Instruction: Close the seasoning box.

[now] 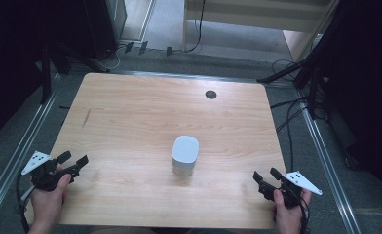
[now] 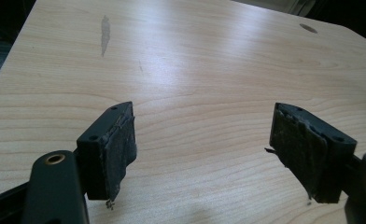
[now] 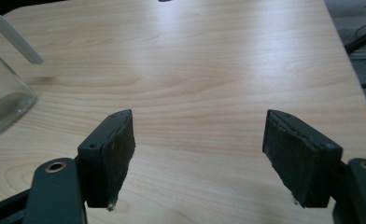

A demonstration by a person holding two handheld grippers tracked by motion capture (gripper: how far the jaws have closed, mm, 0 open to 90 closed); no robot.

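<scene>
Your left hand-held gripper (image 1: 73,163) and right hand-held gripper (image 1: 264,176): both released, nothing between the jaws. White-lidded glass jar (image 1: 185,155) stands mid-worktop (image 1: 130,112), well apart from each.

Table (image 1: 130,117) is showing pale wood grain with one dark streak (image 1: 86,118) and a dark round hole (image 1: 210,94). Jar (image 1: 185,155) is showing a white lid over clear glass. Both grippers (image 1: 73,162) (image 1: 264,178) are showing black, with pale grey plates (image 1: 35,161).

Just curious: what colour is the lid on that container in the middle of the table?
White; the lid shows best in the high view.
</scene>
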